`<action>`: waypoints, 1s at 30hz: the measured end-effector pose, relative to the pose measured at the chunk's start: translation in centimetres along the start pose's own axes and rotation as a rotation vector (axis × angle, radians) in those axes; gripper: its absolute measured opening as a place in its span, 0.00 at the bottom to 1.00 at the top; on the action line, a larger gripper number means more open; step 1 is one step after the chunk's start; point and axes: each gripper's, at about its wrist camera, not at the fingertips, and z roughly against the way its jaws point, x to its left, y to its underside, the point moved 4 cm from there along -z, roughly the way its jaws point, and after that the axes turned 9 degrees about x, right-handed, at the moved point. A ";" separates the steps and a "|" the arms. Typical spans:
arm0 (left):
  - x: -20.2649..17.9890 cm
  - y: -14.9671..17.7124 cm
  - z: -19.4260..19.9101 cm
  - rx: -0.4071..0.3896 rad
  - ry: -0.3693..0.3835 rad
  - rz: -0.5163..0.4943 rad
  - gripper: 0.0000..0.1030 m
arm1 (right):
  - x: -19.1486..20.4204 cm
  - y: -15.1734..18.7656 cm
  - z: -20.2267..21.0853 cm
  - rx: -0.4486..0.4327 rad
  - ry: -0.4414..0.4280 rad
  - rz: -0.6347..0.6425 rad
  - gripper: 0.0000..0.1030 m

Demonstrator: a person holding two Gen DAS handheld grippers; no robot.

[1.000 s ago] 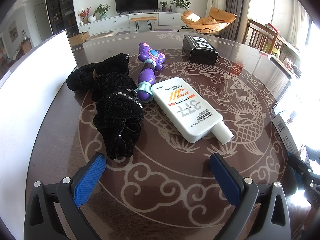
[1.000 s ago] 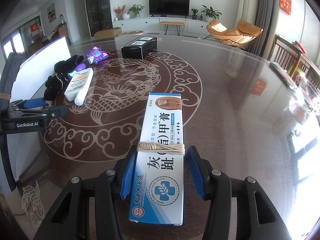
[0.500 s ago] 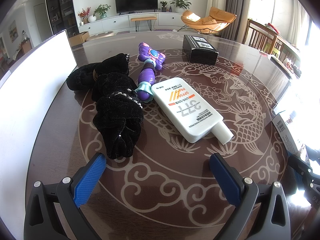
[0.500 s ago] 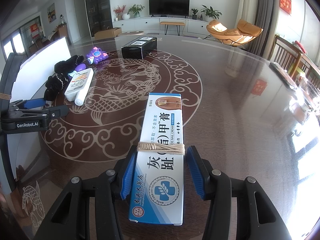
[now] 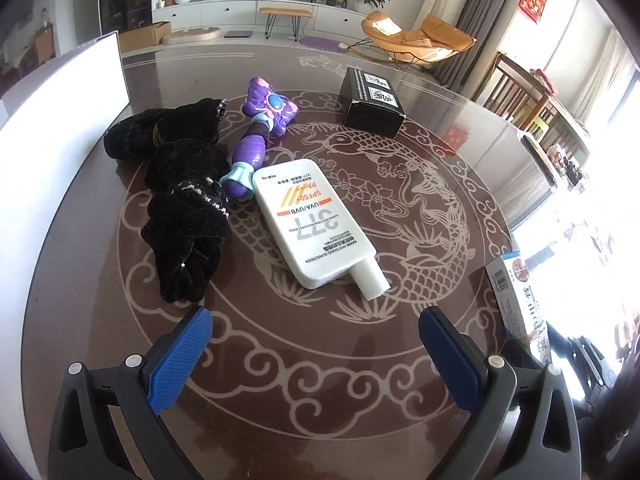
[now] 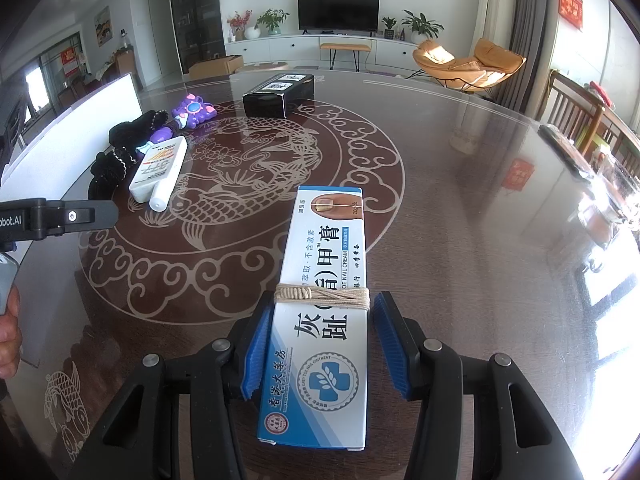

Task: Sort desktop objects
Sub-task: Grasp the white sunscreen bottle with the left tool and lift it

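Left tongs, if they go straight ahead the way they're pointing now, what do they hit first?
Probably the bare table top. The open left tongs point down at the patterned surface short of the white sunscreen bottle, the next thing beyond; depth is hard to judge.

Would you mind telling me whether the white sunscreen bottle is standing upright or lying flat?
Lying flat: the sunscreen bottle rests label-up on the table, cap toward the camera in the left view.

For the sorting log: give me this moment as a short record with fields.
surface: round patterned table
left gripper: open, fingers empty
right gripper: around the nail cream box; grip unclear
sunscreen bottle: lying flat, cap toward the left gripper
purple toy: beside the bottle's far end
black velvet item: left of the toy
black box: farther back, apart
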 end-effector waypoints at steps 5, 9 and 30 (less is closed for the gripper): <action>-0.8 -3.3 -3.2 0.012 -0.171 -0.006 1.00 | 0.0 0.0 0.0 0.000 0.000 0.000 0.49; -0.9 -4.5 -3.5 -0.019 -0.159 -0.023 0.95 | 0.0 0.0 0.0 -0.001 0.000 0.000 0.49; 3.4 7.2 3.5 -0.092 0.023 -0.178 0.50 | -0.9 -2.8 -1.1 0.149 -0.122 -0.039 0.43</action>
